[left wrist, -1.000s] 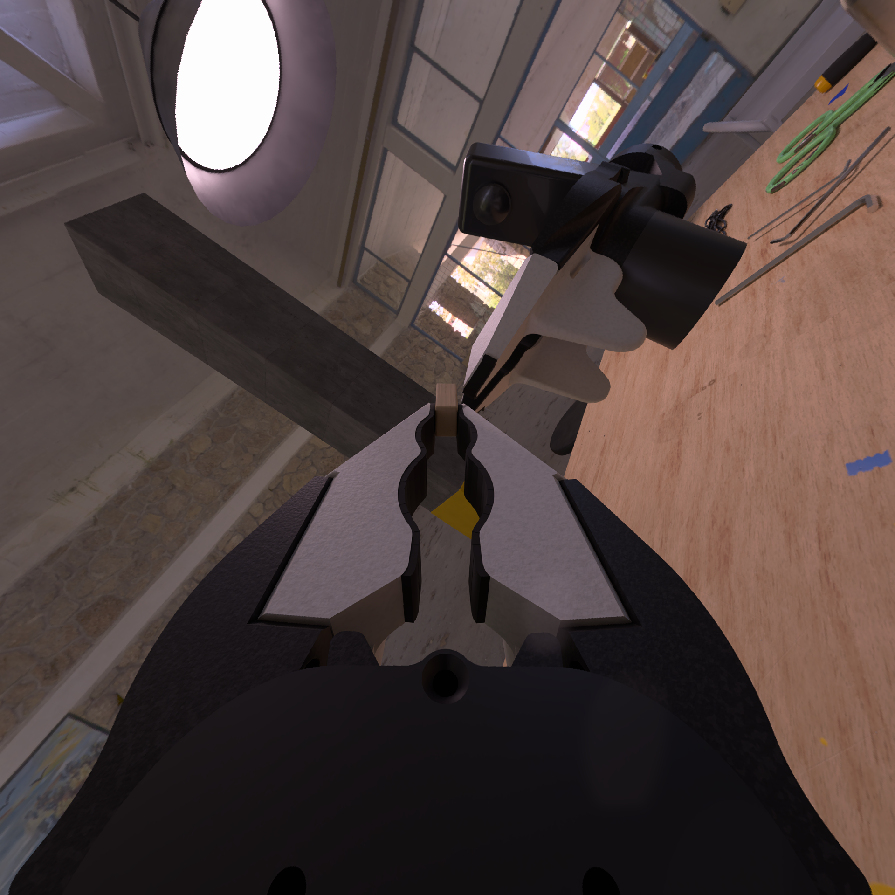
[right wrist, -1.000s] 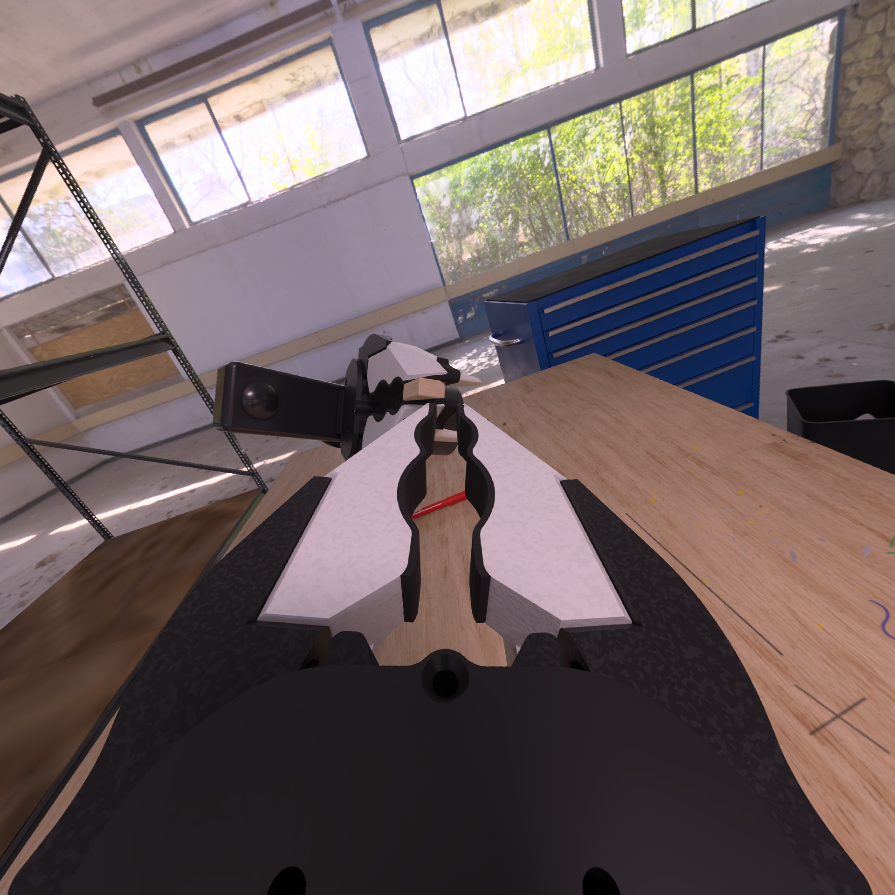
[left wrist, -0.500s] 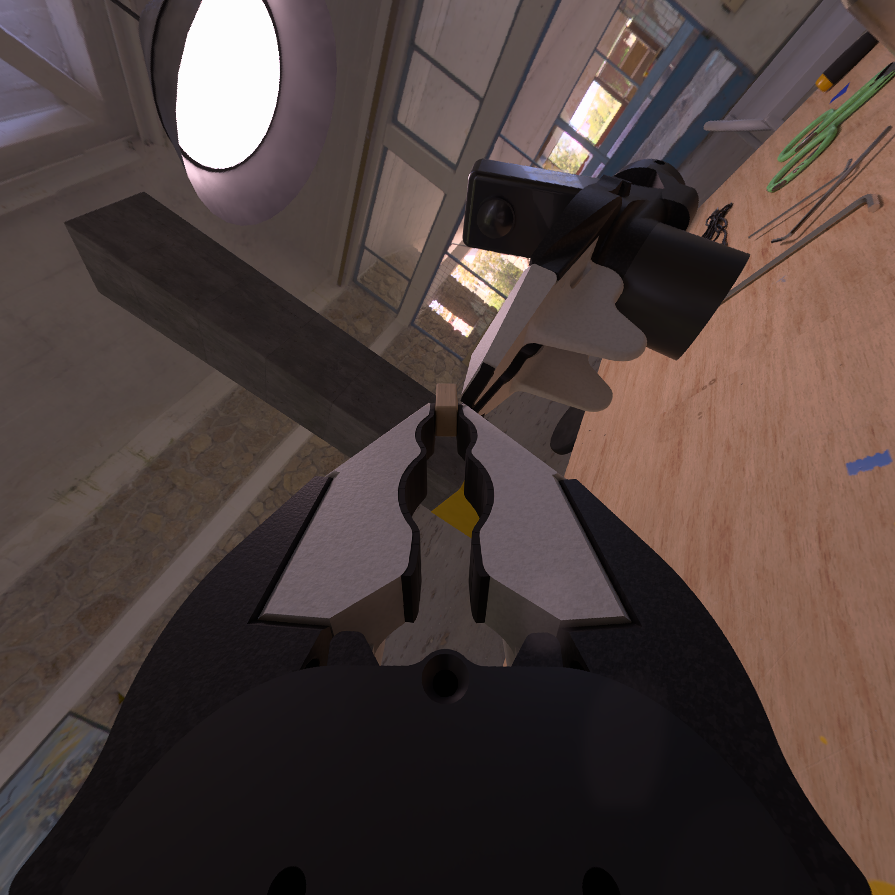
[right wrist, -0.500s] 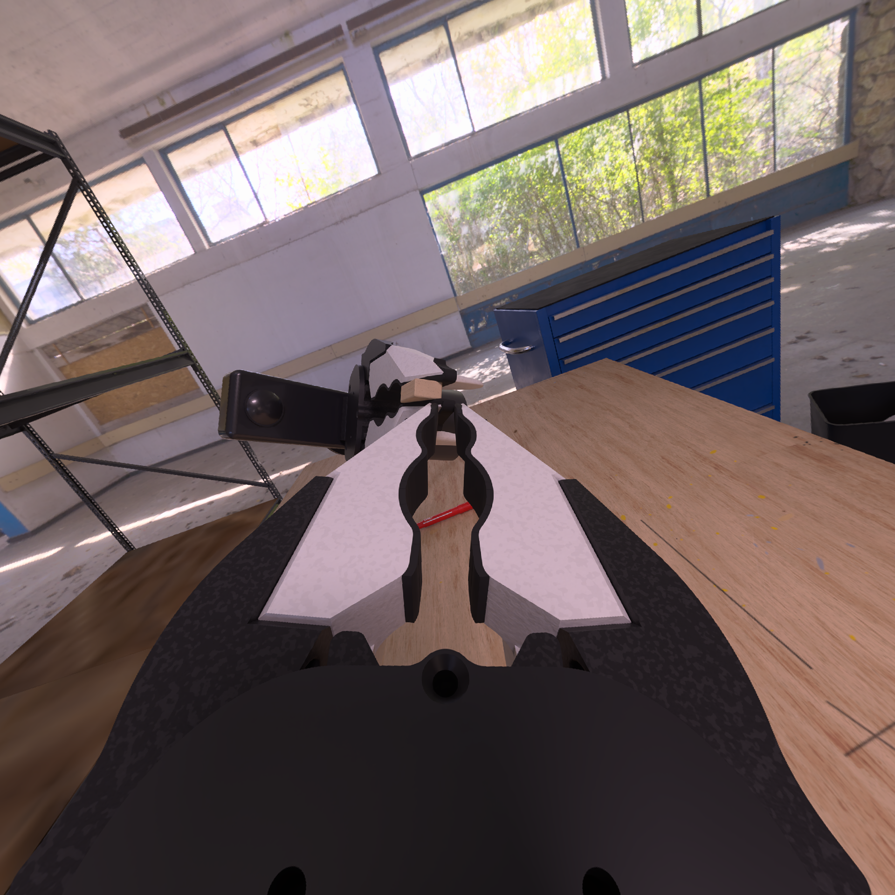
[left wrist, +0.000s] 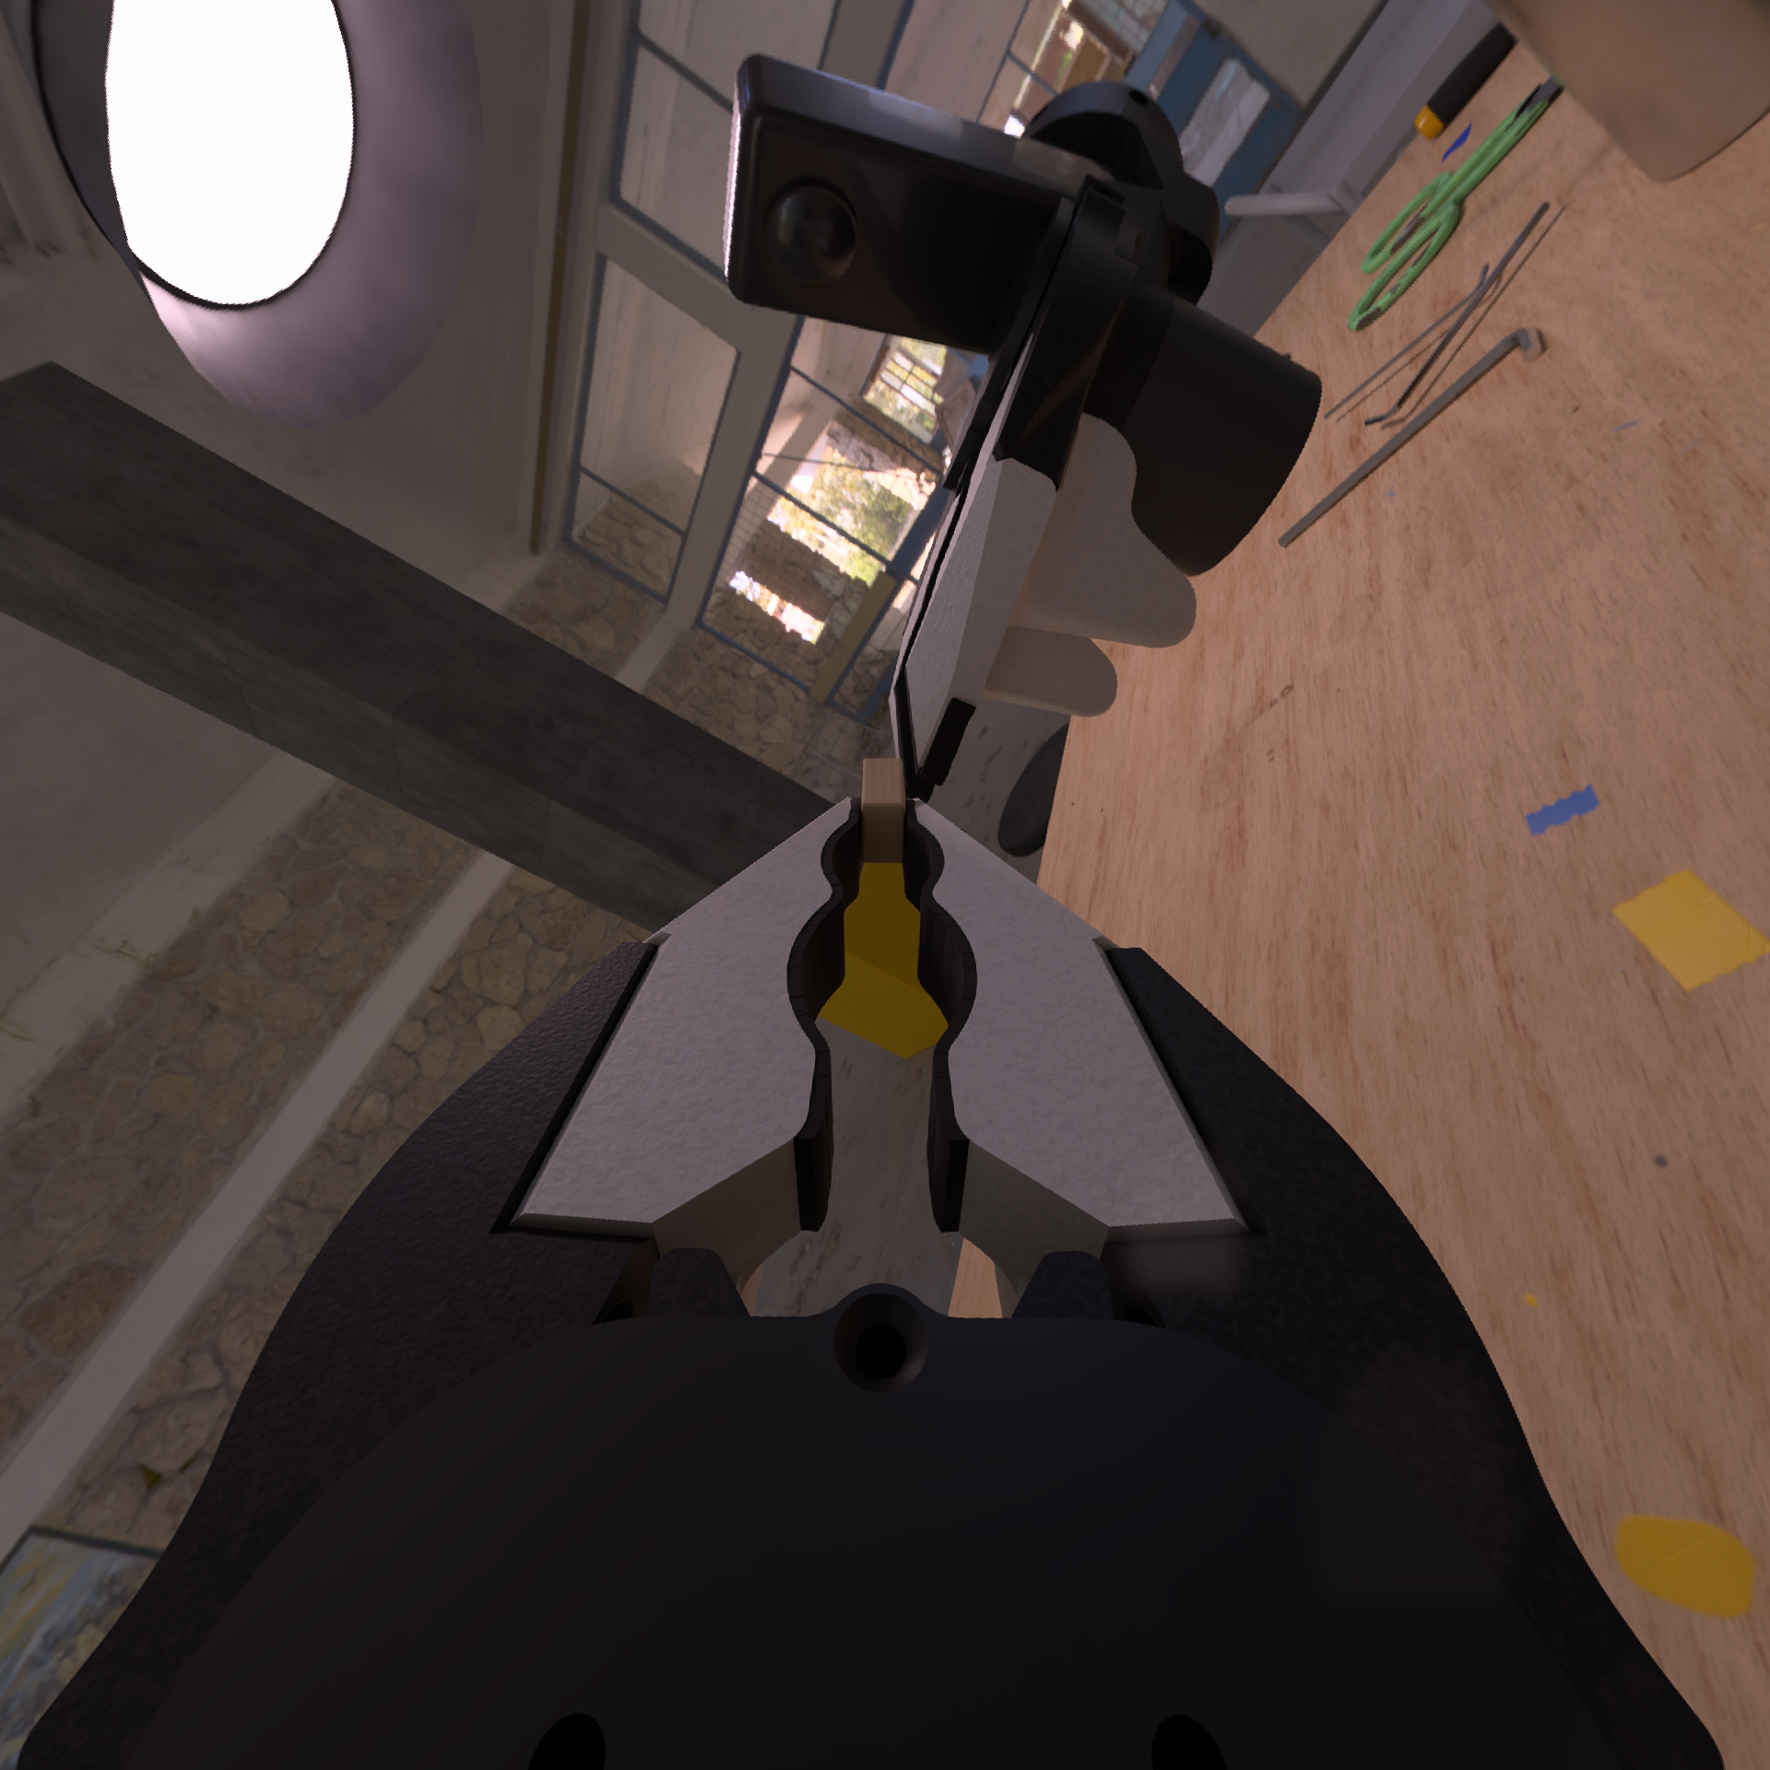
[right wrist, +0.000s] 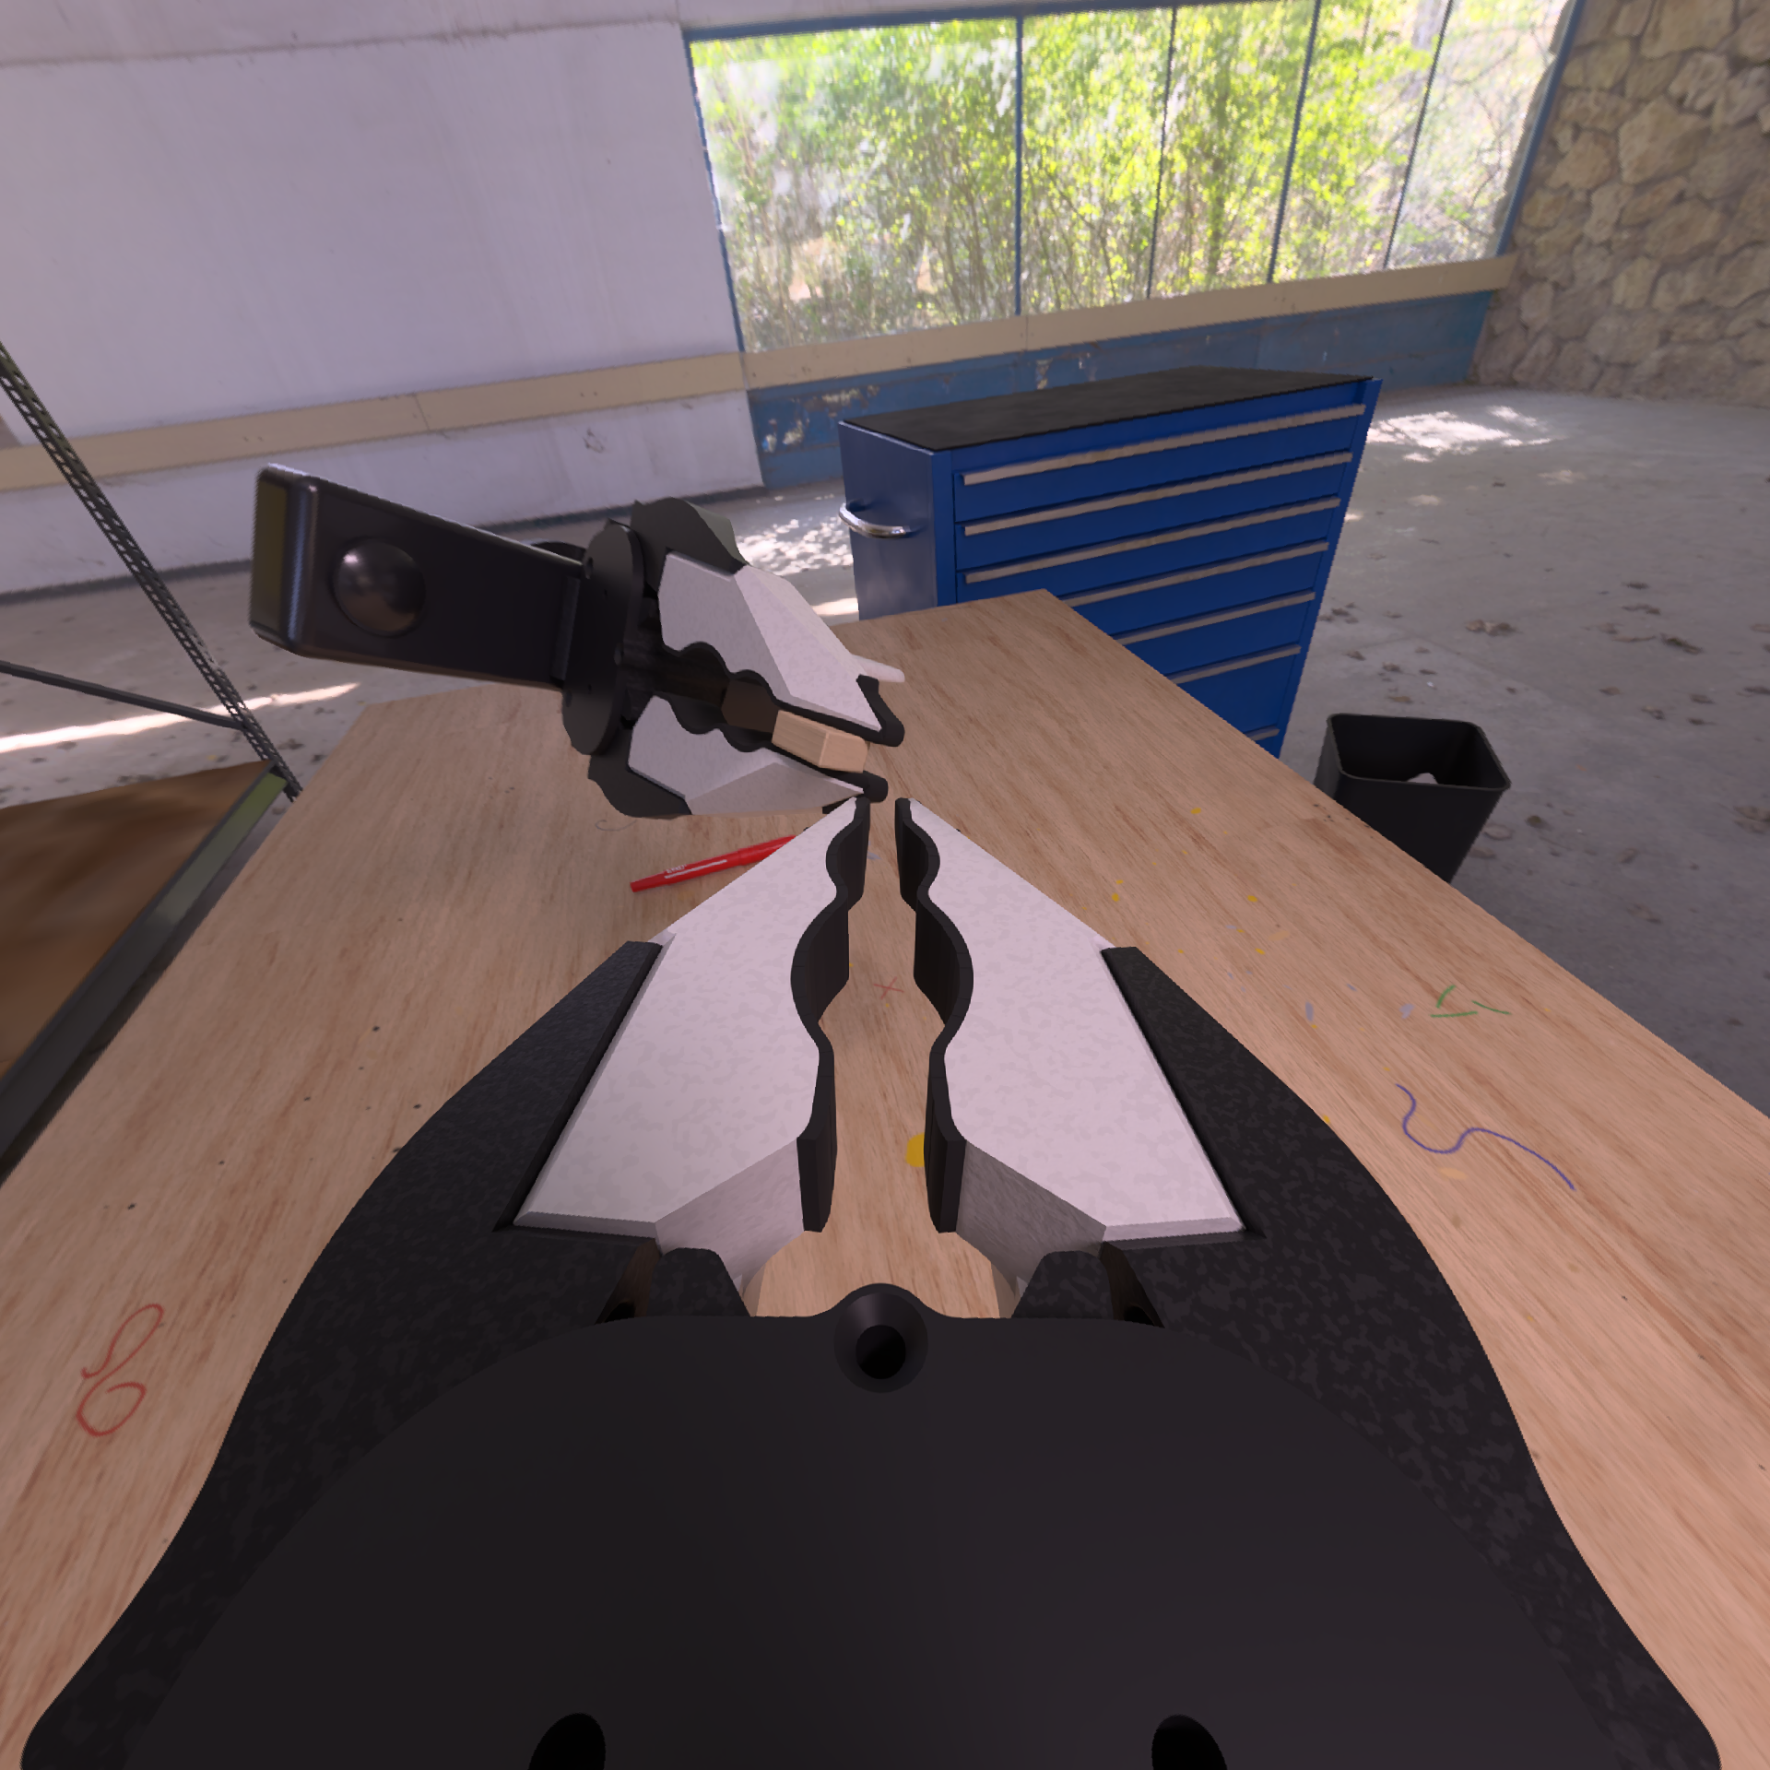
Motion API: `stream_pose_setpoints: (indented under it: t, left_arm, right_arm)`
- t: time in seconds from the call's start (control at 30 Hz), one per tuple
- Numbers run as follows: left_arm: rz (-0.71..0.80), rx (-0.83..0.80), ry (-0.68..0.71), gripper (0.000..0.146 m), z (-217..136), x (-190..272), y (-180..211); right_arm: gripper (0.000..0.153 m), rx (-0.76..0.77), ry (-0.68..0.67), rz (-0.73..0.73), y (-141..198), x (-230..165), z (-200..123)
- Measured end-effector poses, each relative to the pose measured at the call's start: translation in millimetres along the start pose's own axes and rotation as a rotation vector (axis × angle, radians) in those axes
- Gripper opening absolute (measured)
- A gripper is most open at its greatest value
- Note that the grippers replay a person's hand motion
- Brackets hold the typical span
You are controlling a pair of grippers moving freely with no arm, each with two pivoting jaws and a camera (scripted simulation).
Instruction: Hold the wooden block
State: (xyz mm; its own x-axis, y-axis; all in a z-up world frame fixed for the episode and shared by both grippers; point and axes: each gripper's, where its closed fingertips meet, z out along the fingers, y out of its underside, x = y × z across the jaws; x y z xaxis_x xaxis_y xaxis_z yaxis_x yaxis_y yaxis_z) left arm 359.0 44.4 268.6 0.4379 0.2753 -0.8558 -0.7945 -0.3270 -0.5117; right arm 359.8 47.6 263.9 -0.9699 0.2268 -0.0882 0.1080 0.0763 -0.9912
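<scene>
While the left hand-held gripper [left wrist: 881, 814] clamps the wooden block [left wrist: 880, 809], the right hand-held gripper [right wrist: 878, 814] is slightly parted, empty.

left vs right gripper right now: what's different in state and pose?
The left gripper is shut on the wooden block; the right gripper holds nothing, a narrow gap between its fingers. In the right wrist view the left gripper lies rolled on its side with the block at its tips, above the table; the right one points along the tabletop, just short of the block. Both share white fingers and black bodies.

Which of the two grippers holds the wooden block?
The left gripper: its fingertips pinch the wooden block. The right gripper has nothing between its slightly parted fingers.
</scene>
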Motion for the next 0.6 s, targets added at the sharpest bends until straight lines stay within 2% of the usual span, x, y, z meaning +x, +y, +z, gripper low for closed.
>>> stream_pose_setpoints:
  t: [0.07, 0.13, 0.17, 0.27, 0.33, 0.37, 0.43, 0.53, 0.6]
  left_arm:
    - [-0.002, -0.017, -0.003, 0.007, -0.9, -1.7, 2.6]
    - [-0.076, 0.029, -0.029, 0.007, -9.4, -13.1, -0.4]
    - [-0.1, 0.024, -0.044, 0.007, -12.9, -19.6, 2.8]
    - [-0.129, -0.017, -0.068, 0.007, -6.0, -17.8, 14.4]
    - [-0.225, 0.011, -0.064, 0.007, 0.3, -17.3, 13.7]
    - [-0.327, 0.036, -0.061, 0.007, 1.7, -19.5, 14.4]
    - [-0.638, 0.126, -0.019, 0.007, 3.2, -24.2, 18.8]
    - [-1.076, 0.38, 0.111, 0.007, -2.4, -33.8, 17.3]
    - [-1.255, 0.499, 0.158, 0.007, -6.6, -39.5, 18.6]
  right_arm:
    - [0.005, -0.013, 0.006, 0.006, 3.2, 6.1, -1.2]
    - [0.0, -0.011, 0.152, 0.005, 4.1, 34.0, -16.9]
    - [0.0, 0.035, 0.16, 0.045, 0.3, 43.7, -28.4]
    - [0.0, 0.093, 0.08, 0.111, -5.7, 42.4, -34.1]
    - [0.0, 0.076, 0.068, 0.069, -10.2, 32.8, -27.6]
    - [0.0, 0.083, 0.083, 0.034, -14.9, 31.2, -29.0]
    - [0.005, 0.156, 0.119, -0.053, -29.9, 28.7, -38.0]
    - [0.009, 0.247, 0.163, -0.149, -50.8, 22.7, -50.7]
    - [0.011, 0.249, 0.24, -0.239, -56.5, 23.2, -50.4]
